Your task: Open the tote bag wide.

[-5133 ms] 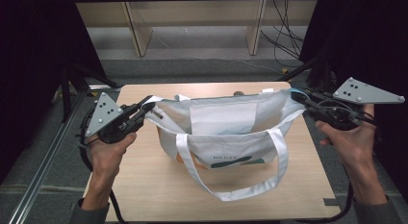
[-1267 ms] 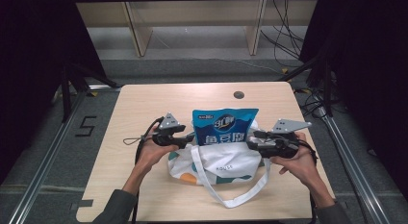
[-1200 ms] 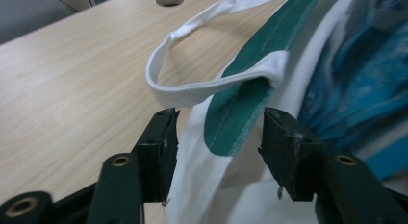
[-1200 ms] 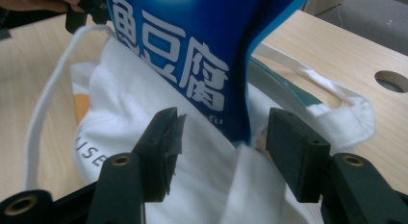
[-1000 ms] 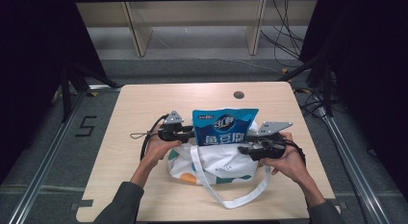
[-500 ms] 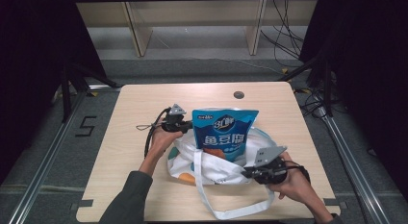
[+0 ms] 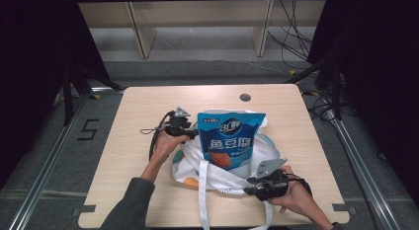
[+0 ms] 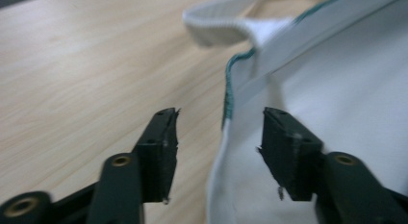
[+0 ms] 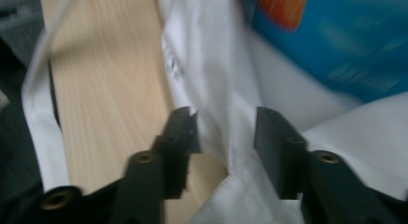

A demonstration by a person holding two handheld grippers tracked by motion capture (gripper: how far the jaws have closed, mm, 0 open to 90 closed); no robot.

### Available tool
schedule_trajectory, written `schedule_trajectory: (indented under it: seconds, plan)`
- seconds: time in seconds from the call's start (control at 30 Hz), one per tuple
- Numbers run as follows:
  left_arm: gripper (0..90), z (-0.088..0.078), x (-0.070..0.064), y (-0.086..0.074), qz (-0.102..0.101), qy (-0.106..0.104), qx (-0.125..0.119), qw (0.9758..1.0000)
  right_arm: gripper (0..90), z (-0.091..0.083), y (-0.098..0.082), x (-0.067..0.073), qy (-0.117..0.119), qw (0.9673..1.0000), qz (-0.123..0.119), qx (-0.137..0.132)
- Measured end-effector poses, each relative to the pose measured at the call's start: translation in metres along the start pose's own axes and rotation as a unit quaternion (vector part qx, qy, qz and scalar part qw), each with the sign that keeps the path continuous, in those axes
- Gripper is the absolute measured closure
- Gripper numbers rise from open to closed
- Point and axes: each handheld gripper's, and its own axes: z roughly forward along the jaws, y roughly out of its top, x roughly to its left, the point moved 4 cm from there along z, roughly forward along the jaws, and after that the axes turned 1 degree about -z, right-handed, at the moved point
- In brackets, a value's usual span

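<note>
High view: overhead, facing forward and down on desk [image 7: 148, 106]. Gripper views: close-up (shared subject: white bag [image 7: 267, 146]) beside it.

The pouch's [image 7: 228, 141] lower part is hidden inside the bag [image 7: 269, 151]. The strap [image 7: 203, 205] is cut off by the high view's bottom edge. In the right gripper view the pouch [image 9: 337, 36] print is blurred and unreadable.

The glossy blue snack pouch [image 7: 229, 138], standing in the white cloth bag just beside the left gripper's fingers [image 7: 193, 134], bears large white characters, "鱼豆腐", under a smaller white logo too small to read. A black "5" [image 7: 87, 130] marks the grey floor beyond the tabletop's left edge.
</note>
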Motion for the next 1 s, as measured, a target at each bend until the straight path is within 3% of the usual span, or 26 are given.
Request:
schedule_trajectory:
  seconds: [0.07,0.1,0.13,0.17,0.23,0.37,0.4,0.43,0.5,0.53,0.6,0.67,0.73,0.8,0.83,0.87,0.9,1.0]
  plan:
    - [43.5,-0.023,-0.004,0.002,-0.005,-0.005,-0.029,0.9995,51.7,-0.019,0.012,-0.001,-0.004,0.9989,0.007,-0.047]
    - [43.6,-0.037,-0.010,0.000,-0.012,-0.014,-0.043,0.9989,50.6,-0.032,0.018,-0.003,-0.018,0.9974,0.021,-0.067]
    - [44.2,-0.046,-0.015,-0.002,-0.003,-0.020,-0.041,0.9989,50.3,-0.045,0.025,-0.007,-0.034,0.9943,0.030,-0.096]
    - [44.4,-0.052,-0.023,-0.005,-0.006,-0.026,-0.048,0.9985,50.3,-0.055,0.029,-0.011,-0.044,0.9927,0.034,-0.107]
    - [46.2,-0.063,-0.037,-0.012,0.020,-0.040,-0.046,0.9980,49.6,-0.068,0.035,-0.025,-0.084,0.9869,0.041,-0.131]
    - [46.5,-0.069,-0.067,-0.022,0.039,-0.089,-0.040,0.9944,48.9,-0.077,0.037,-0.050,-0.127,0.9812,0.075,-0.125]
    - [48.4,-0.068,-0.071,-0.023,0.053,-0.087,-0.041,0.9940,48.9,-0.077,0.037,-0.057,-0.137,0.9801,0.079,-0.120]
    - [45.4,-0.068,-0.074,-0.024,0.051,-0.088,-0.040,0.9939,48.9,-0.075,0.036,-0.067,-0.151,0.9774,0.086,-0.120]
    - [44.7,-0.066,-0.079,-0.027,0.046,-0.113,-0.033,0.9919,48.9,-0.070,0.036,-0.079,-0.167,0.9746,0.099,-0.112]
    - [43.8,-0.064,-0.081,-0.030,0.052,-0.115,-0.027,0.9917,48.9,-0.068,0.037,-0.087,-0.178,0.9737,0.091,-0.109]
    - [42.3,-0.062,-0.082,-0.033,0.066,-0.118,-0.017,0.9907,49.1,-0.061,0.037,-0.097,-0.170,0.9753,0.108,-0.092]
    - [42.4,-0.058,-0.085,-0.038,0.054,-0.120,-0.017,0.9911,52.6,-0.051,0.039,-0.105,-0.169,0.9756,0.107,-0.091]
    - [42.6,-0.053,-0.090,-0.044,0.068,-0.140,-0.007,0.9878,56.0,-0.042,0.041,-0.113,-0.161,0.9793,0.095,-0.077]
    - [41.0,-0.049,-0.094,-0.048,0.082,-0.141,0.009,0.9865,59.8,-0.033,0.044,-0.117,-0.158,0.9798,0.095,-0.078]
    - [40.7,-0.046,-0.095,-0.051,0.098,-0.135,0.017,0.9858,61.2,-0.030,0.044,-0.120,-0.159,0.9811,0.086,-0.071]
    - [41.1,-0.045,-0.096,-0.053,0.101,-0.128,0.021,0.9864,61.4,-0.024,0.043,-0.122,-0.157,0.9812,0.094,-0.060]
    - [41.7,-0.043,-0.097,-0.056,0.117,-0.122,0.028,0.9853,61.1,-0.021,0.043,-0.126,-0.158,0.9820,0.086,-0.058]
    - [47.1,-0.040,-0.099,-0.064,0.149,-0.109,0.051,0.9816,65.4,-0.013,0.040,-0.131,-0.152,0.9818,0.099,-0.056]
